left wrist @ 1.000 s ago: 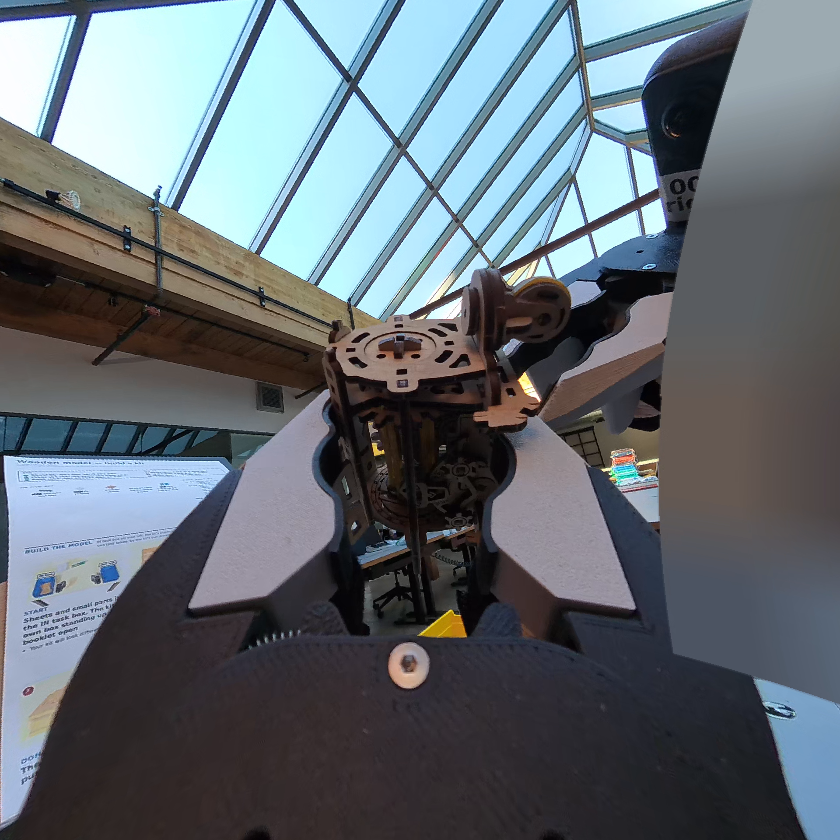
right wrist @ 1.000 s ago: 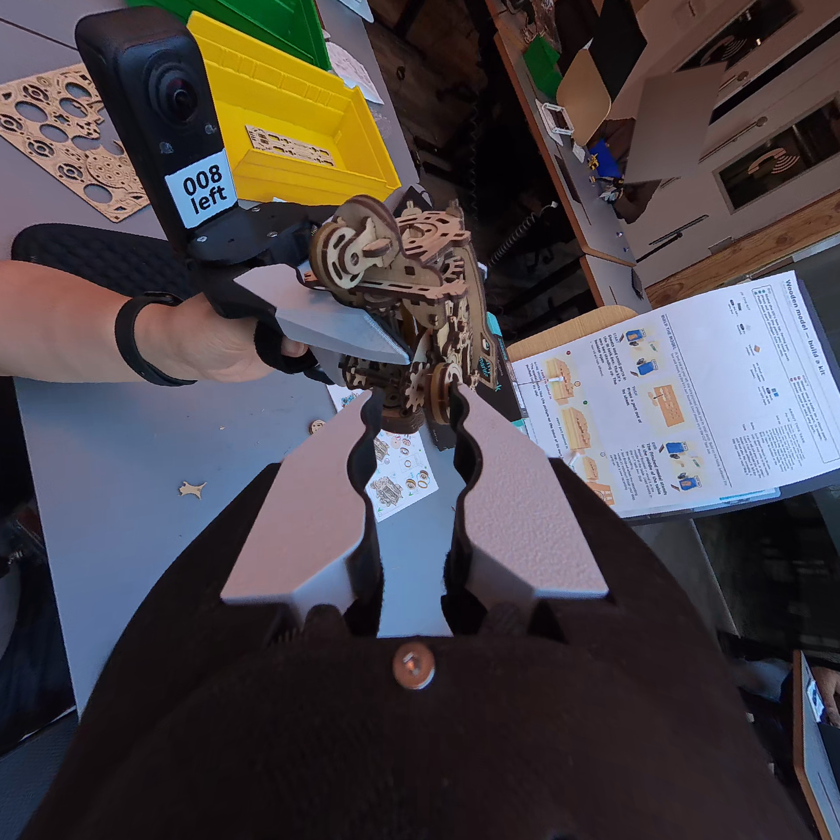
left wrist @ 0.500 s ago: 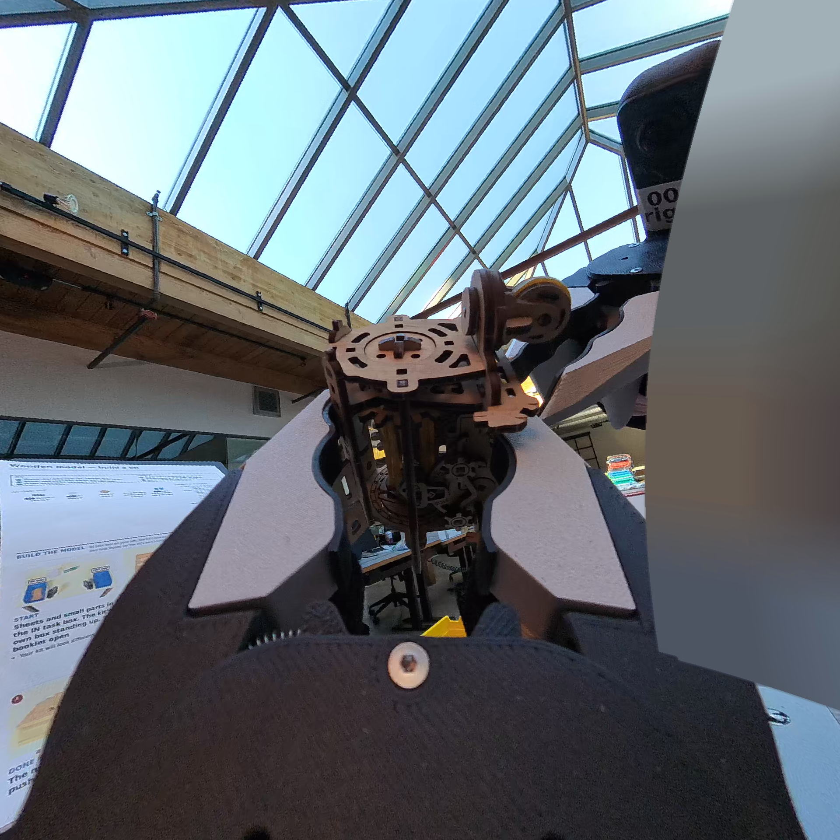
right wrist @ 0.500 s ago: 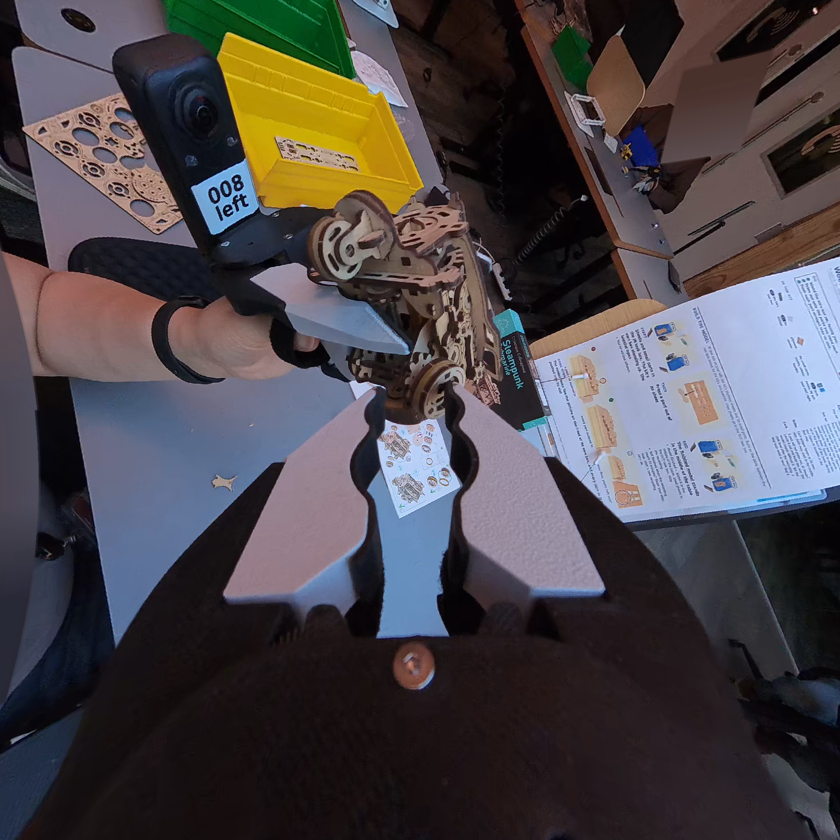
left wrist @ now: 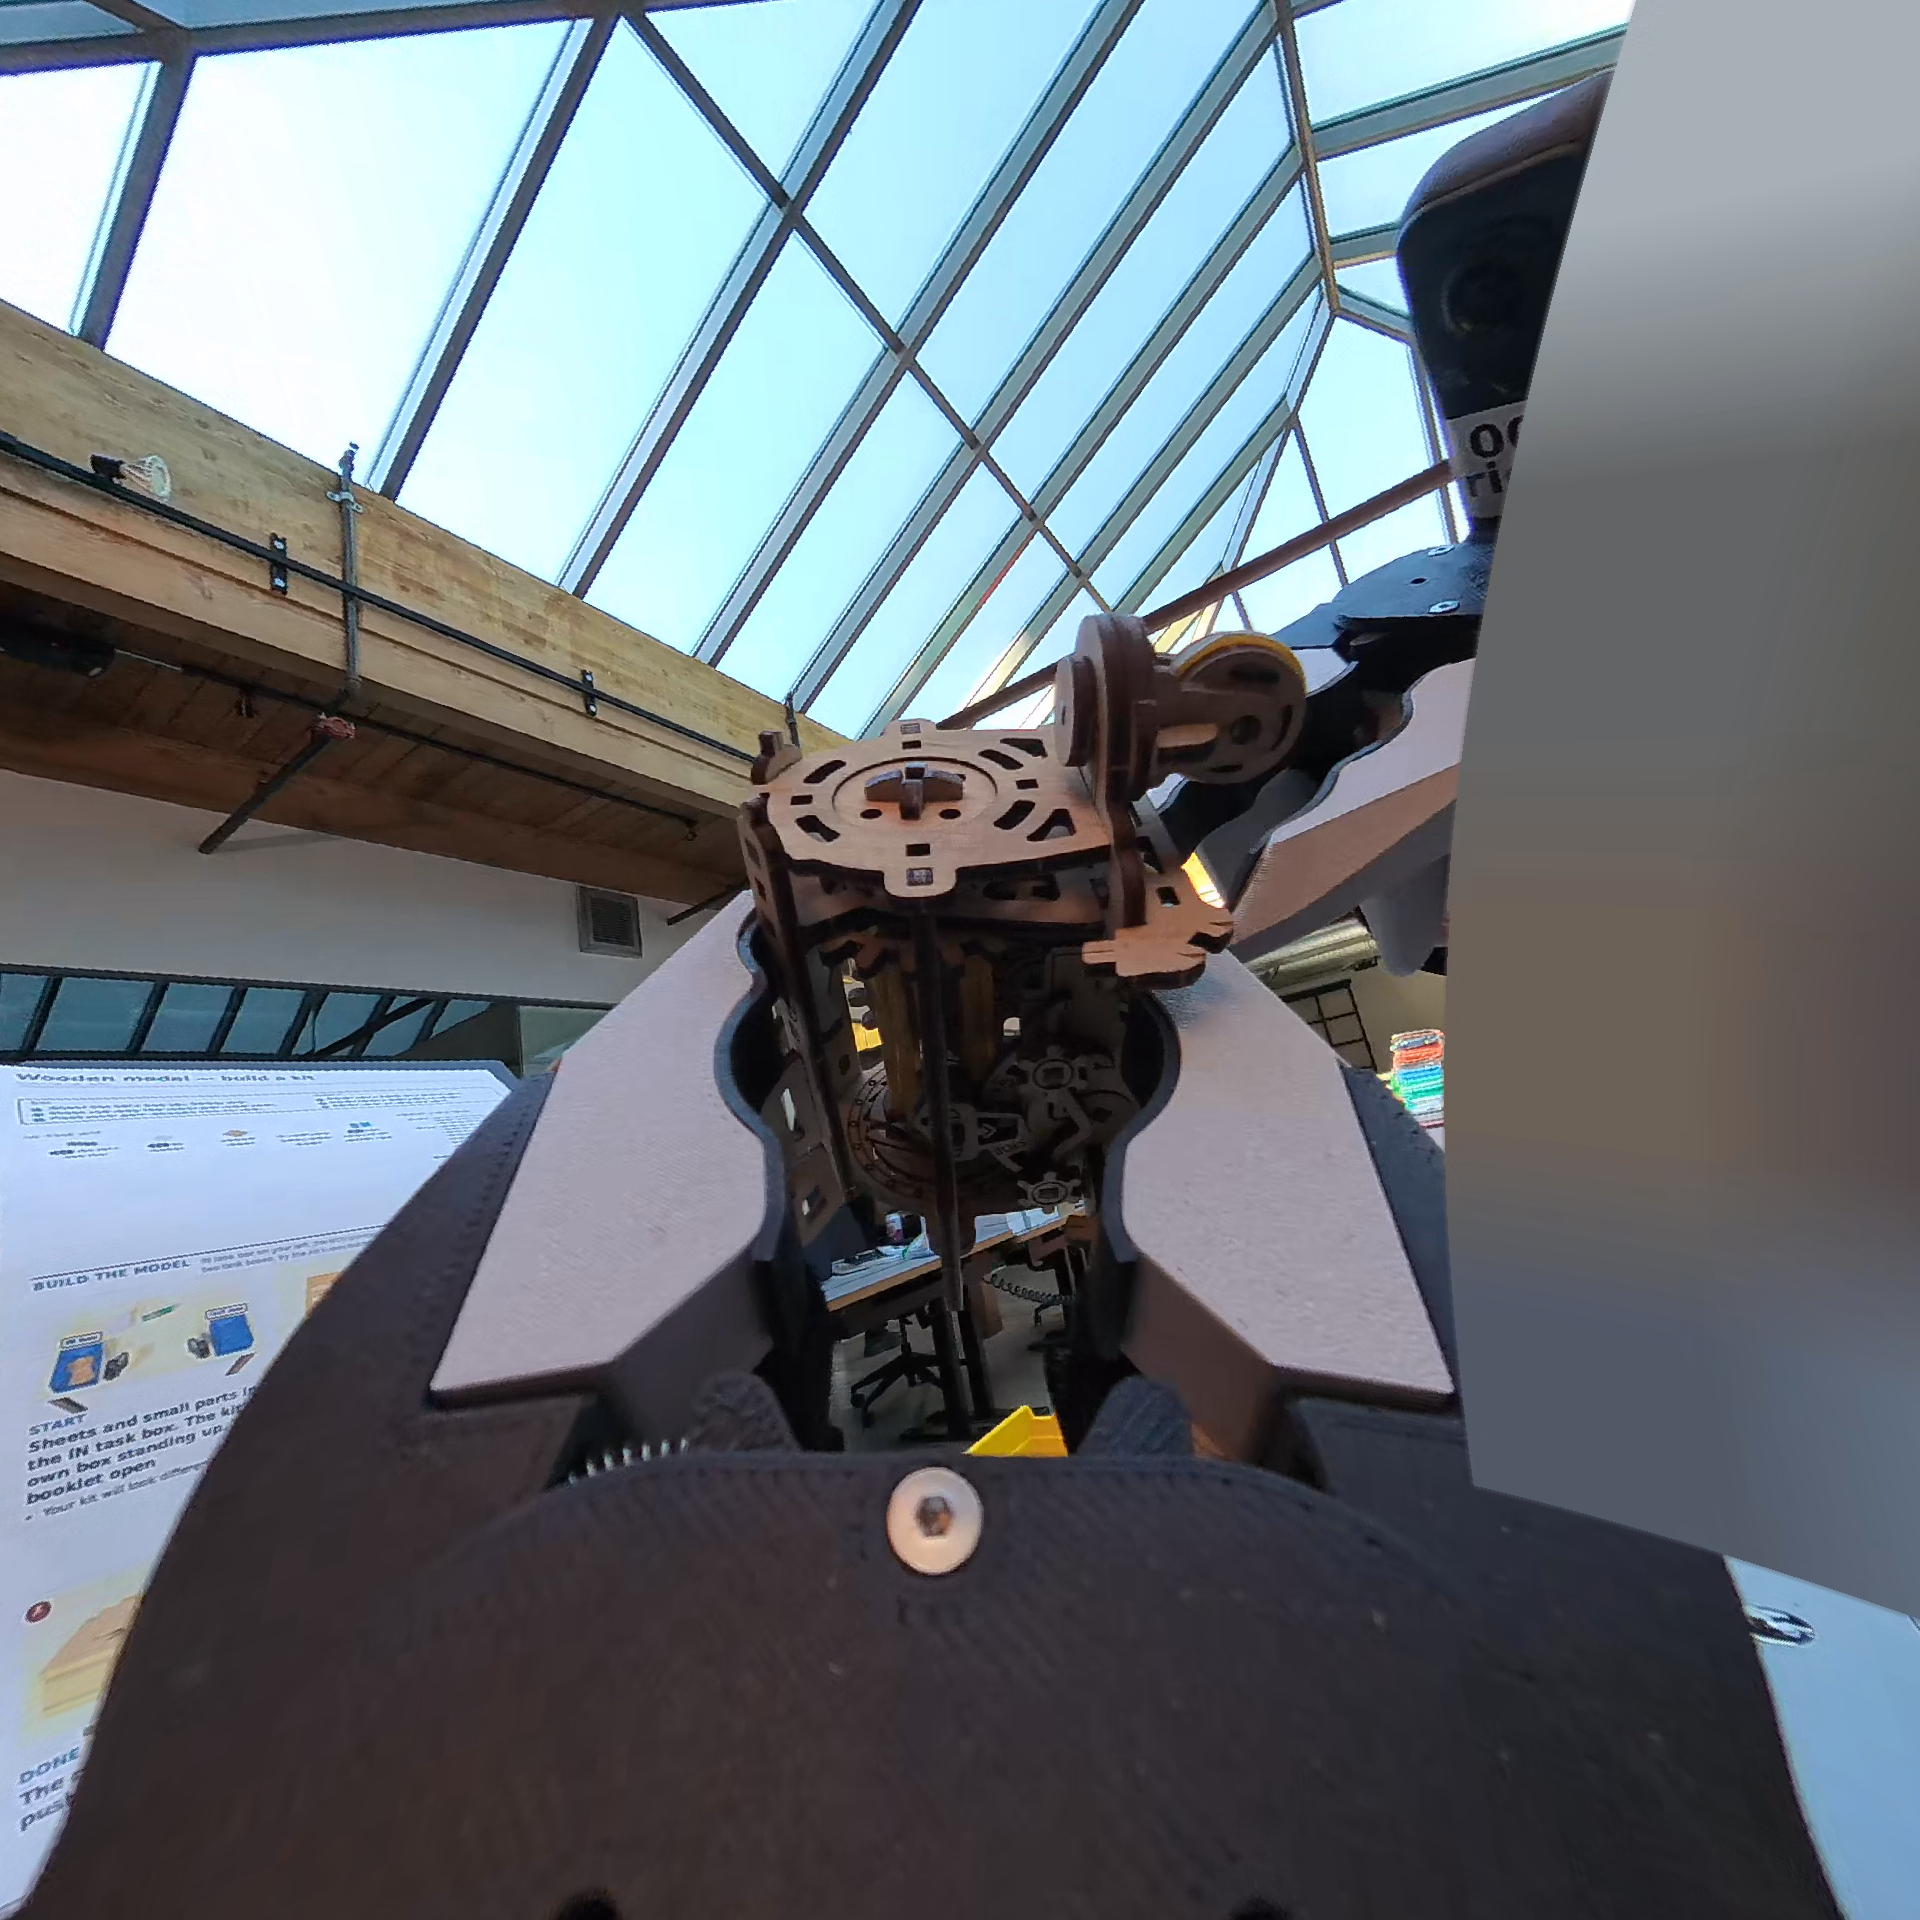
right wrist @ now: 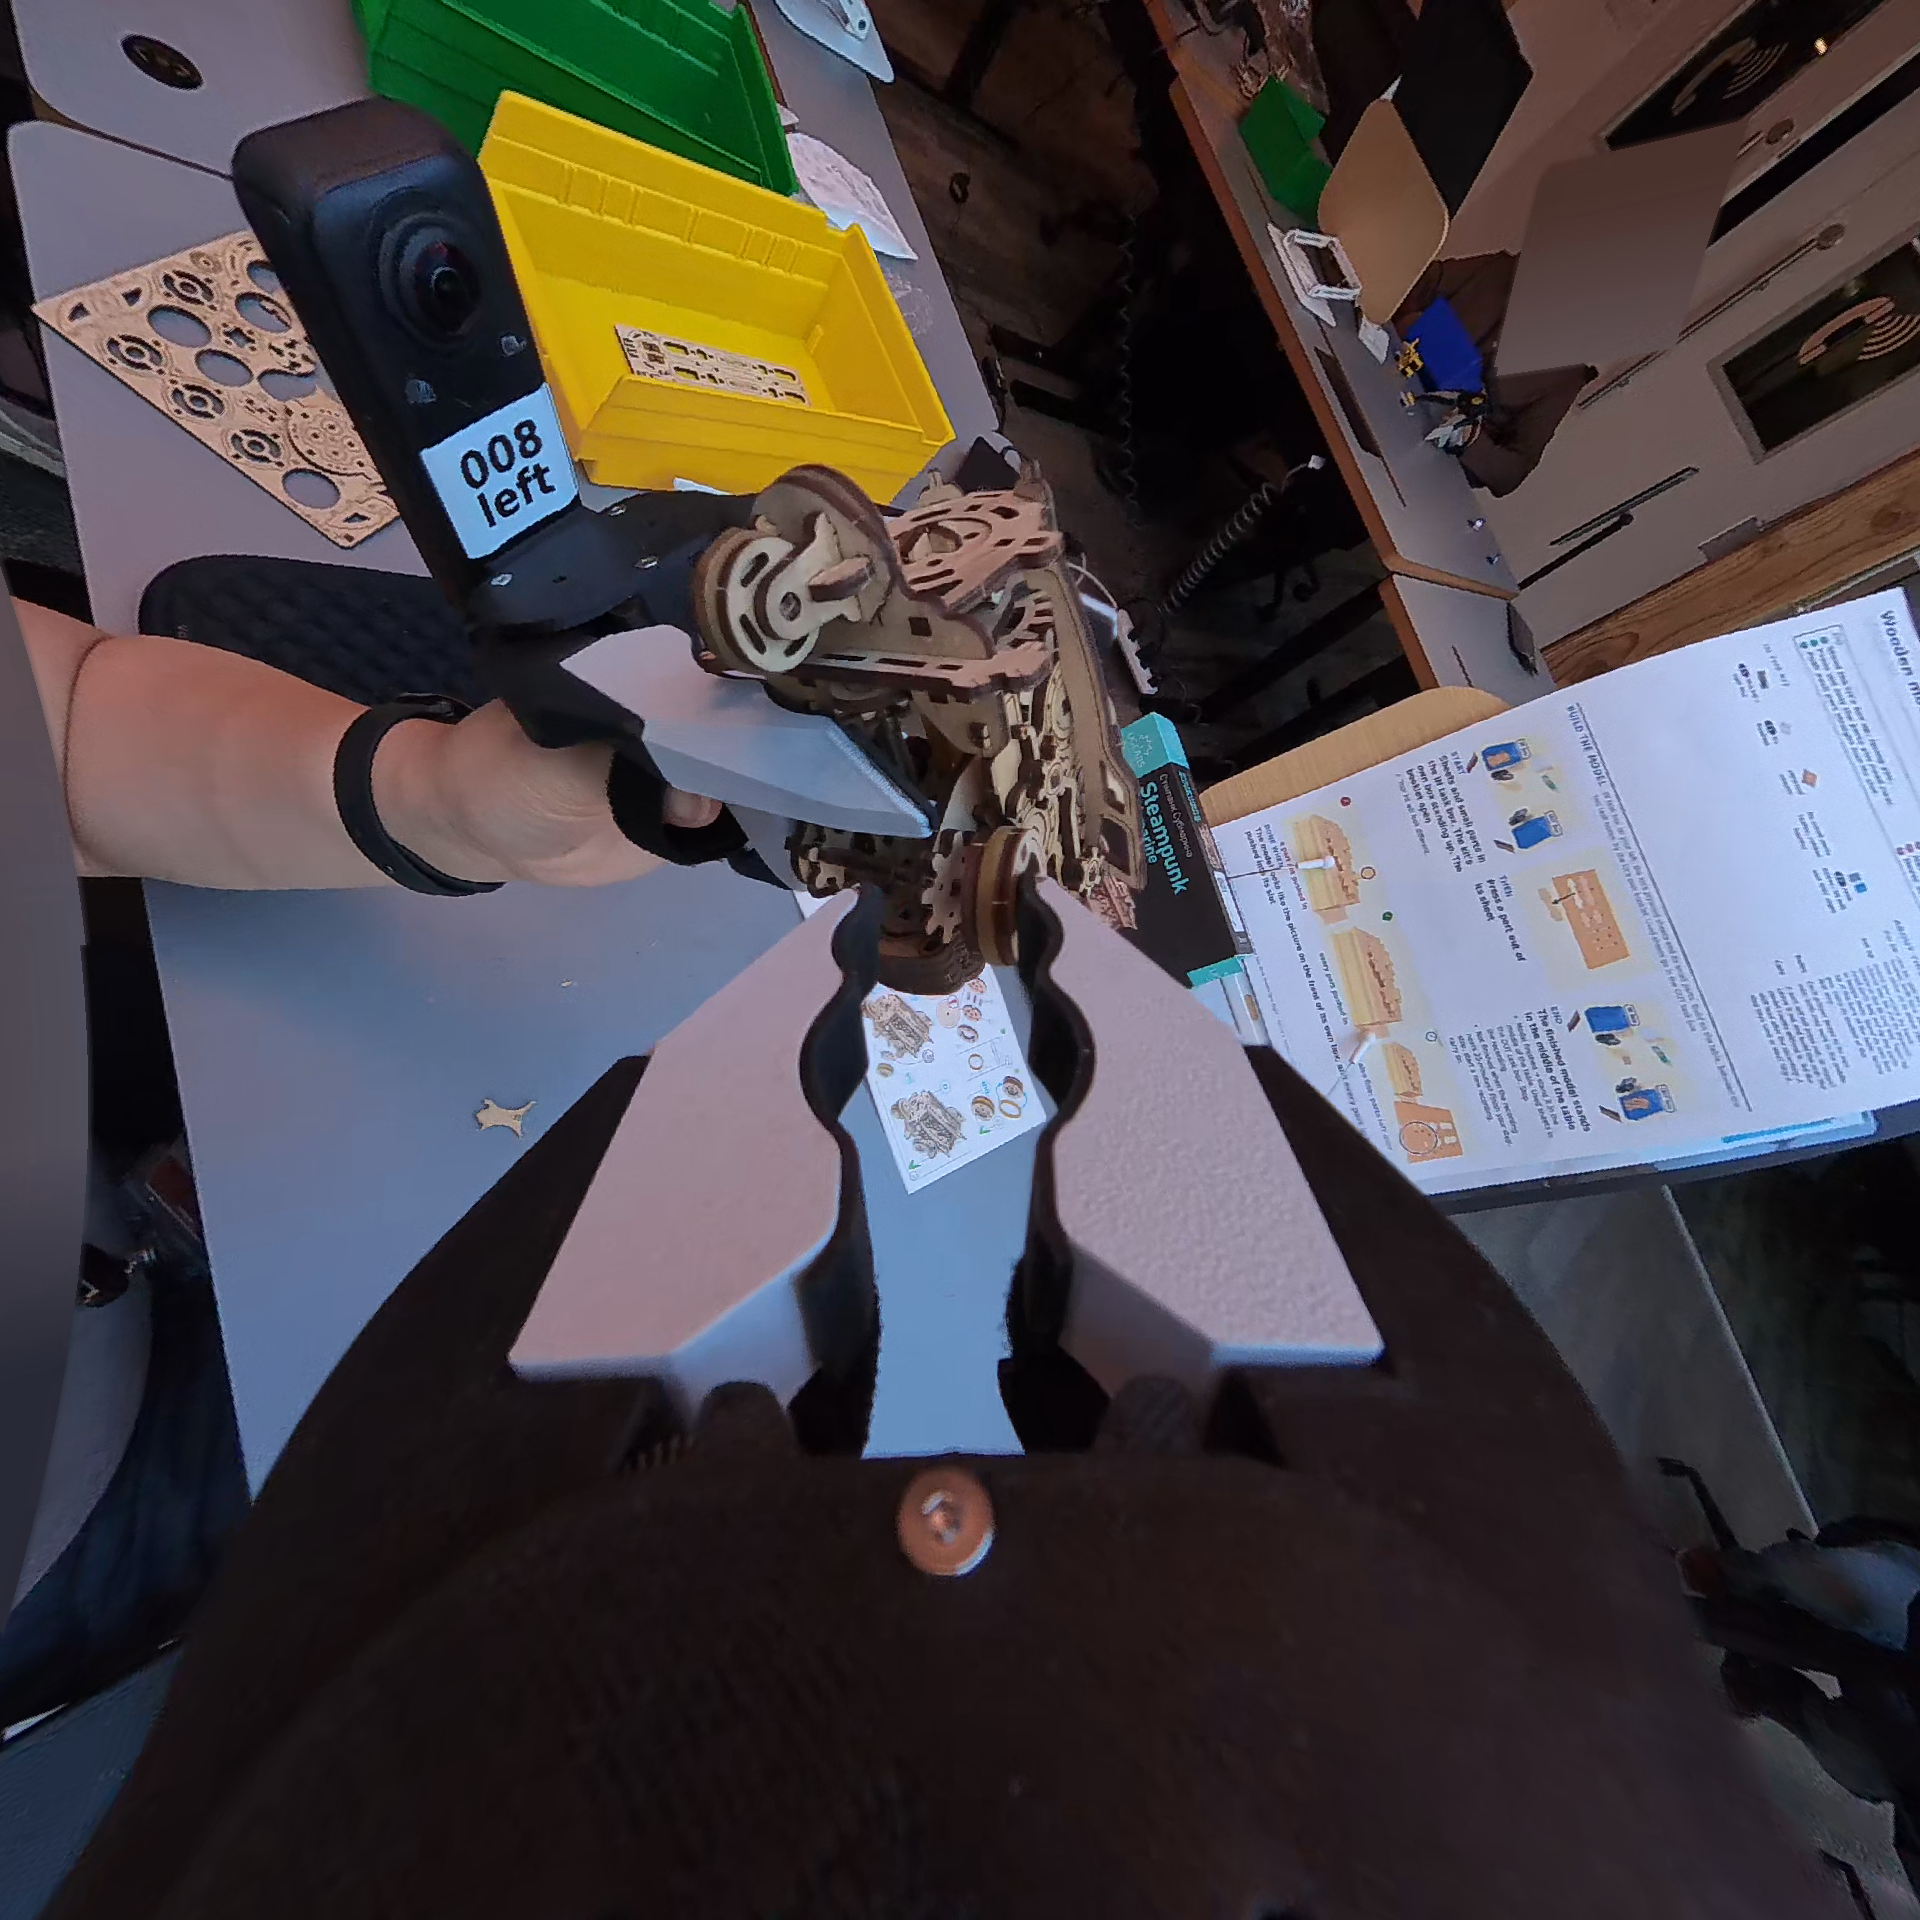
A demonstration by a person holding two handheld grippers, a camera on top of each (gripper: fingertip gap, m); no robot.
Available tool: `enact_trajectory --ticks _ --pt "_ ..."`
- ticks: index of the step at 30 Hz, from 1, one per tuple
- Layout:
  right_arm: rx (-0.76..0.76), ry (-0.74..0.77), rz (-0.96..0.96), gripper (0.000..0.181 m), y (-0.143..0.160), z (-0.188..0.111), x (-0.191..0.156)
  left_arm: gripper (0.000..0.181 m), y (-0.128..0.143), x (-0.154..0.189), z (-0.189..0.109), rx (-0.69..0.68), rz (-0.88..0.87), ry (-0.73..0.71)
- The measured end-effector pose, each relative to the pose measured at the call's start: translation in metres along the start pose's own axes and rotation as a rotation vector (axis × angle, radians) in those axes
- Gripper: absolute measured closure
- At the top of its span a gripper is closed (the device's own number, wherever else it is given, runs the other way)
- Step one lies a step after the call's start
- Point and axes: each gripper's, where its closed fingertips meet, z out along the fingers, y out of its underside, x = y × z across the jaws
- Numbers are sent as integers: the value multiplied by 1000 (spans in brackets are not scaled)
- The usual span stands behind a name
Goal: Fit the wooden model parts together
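The brown wooden model (left wrist: 935, 831), a dense block of laser-cut gears and plates, is held in the air under a glass roof. My left gripper (left wrist: 956, 935) is shut on its body, one finger on each side. In the right wrist view the model (right wrist: 966, 665) hangs over the grey table (right wrist: 416, 1039), with the left gripper's grey finger (right wrist: 769, 758) against its side. My right gripper (right wrist: 940, 914) is closed around a small wheel (right wrist: 995, 894) at the model's lower end. That wheel also shows in the left wrist view (left wrist: 1236, 707), between the right gripper's fingers.
A yellow bin (right wrist: 748, 436) with a small part sheet in it and a green bin (right wrist: 582, 62) stand at the table's far side. A punched wooden sheet (right wrist: 208, 364), a leaflet (right wrist: 935, 1070), the kit box (right wrist: 1174, 831) and an instruction sheet (right wrist: 1610, 883) are also there. A hand (right wrist: 520, 790) holds the left gripper.
Both grippers keep their hold on the model. The right wrist view has swung slightly, so the bins and wooden sheet sit lower in the frame. The model has barely moved in the left gripper.
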Motion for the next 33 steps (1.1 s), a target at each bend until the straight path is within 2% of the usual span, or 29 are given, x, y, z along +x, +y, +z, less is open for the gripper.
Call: enact_trajectory --ticks 8,12,29,33 --pt "-1 218 -124 161 -3 5 7 117 -1 -5 -2 5 6 -39" --pt "-21 272 -169 161 -2 6 7 117 1 -6 -2 2 7 -51" --pt "-1 228 -145 163 -5 5 5 117 -1 -4 -3 19 -6 -41" --pt "31 175 -102 162 -6 4 4 117 -3 -4 -4 31 1 -44"
